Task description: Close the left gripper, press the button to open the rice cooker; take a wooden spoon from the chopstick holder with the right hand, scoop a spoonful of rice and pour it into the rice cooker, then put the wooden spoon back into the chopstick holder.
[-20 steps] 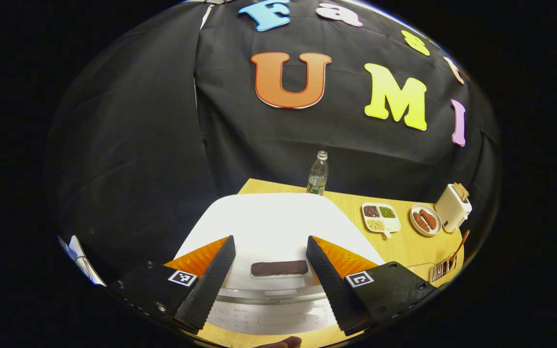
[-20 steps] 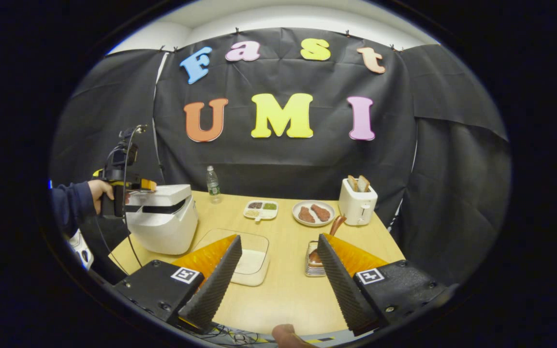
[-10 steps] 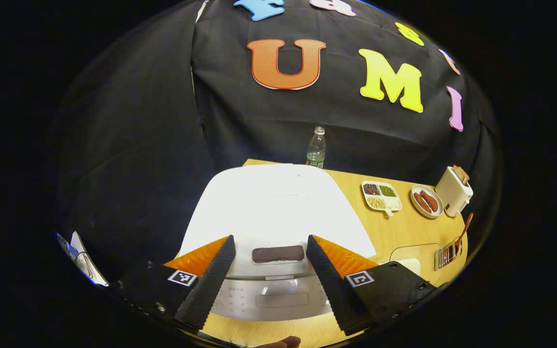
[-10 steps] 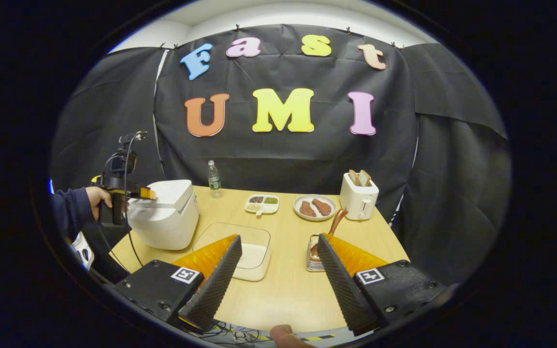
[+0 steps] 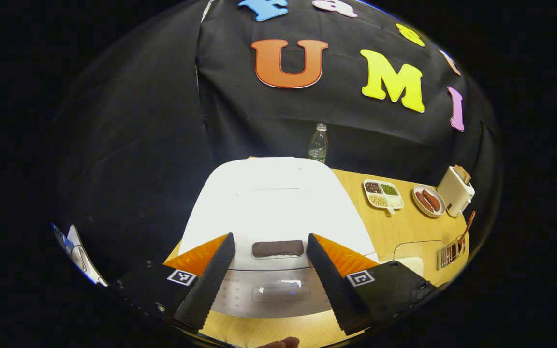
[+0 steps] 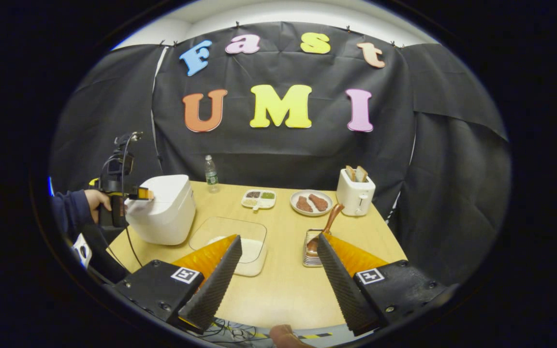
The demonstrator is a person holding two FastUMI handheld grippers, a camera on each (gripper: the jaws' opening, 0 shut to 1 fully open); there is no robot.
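Note:
The white rice cooker stands right before my left gripper, lid down. Its dark button lies between the open fingers, which hover just above the lid's front edge. In the right gripper view the cooker sits at the table's left, and a hand holds the left gripper at its front. My right gripper is open and holds nothing, above the table's near edge. Ahead of it are a clear box of rice and the chopstick holder, with the wooden spoon leaning in it.
At the back of the wooden table stand a water bottle, a divided dish of beans, a plate of sausages and a white toaster. Cables hang at the table's front edge.
The cooker's lid stood slightly ajar a second ago and is now down. My left gripper has drawn back a little, so more of the cooker's front panel shows. The right gripper barely moved.

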